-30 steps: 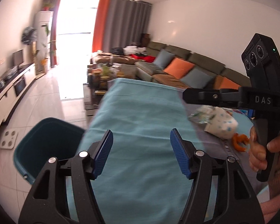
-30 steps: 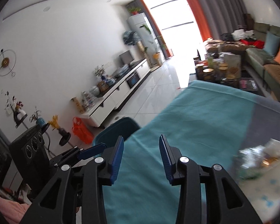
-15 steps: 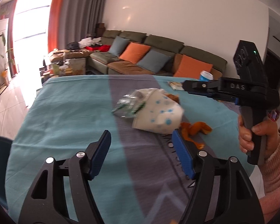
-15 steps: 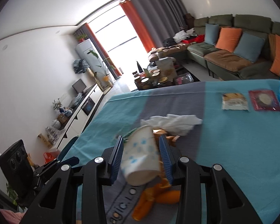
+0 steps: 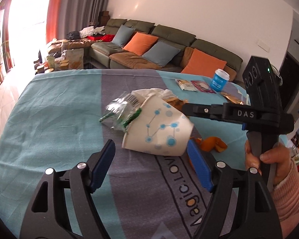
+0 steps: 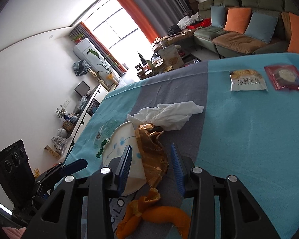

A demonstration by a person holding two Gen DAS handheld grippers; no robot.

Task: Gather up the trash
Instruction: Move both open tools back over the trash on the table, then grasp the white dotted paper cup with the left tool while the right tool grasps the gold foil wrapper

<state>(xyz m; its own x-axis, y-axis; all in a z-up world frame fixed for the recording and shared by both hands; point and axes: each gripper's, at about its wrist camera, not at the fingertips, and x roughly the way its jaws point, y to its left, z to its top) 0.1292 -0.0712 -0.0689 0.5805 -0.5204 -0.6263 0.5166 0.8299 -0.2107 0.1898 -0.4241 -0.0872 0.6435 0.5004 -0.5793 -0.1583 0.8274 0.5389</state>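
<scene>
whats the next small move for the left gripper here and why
Probably ease the left gripper forward a little, then close on the paper cup. Its jaws stand open, wider than the cup, which lies on its side just beyond the fingertips and is not yet between them. The right gripper, also open, straddles the gold wrapper, so the cup looks free to take.

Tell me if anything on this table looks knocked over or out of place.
Yes. The paper cup lies tipped on its side on the tablecloth, with a crumpled clear wrapper at its mouth. A gold wrapper, a crumpled tissue and orange peel lie loose around it.
</scene>
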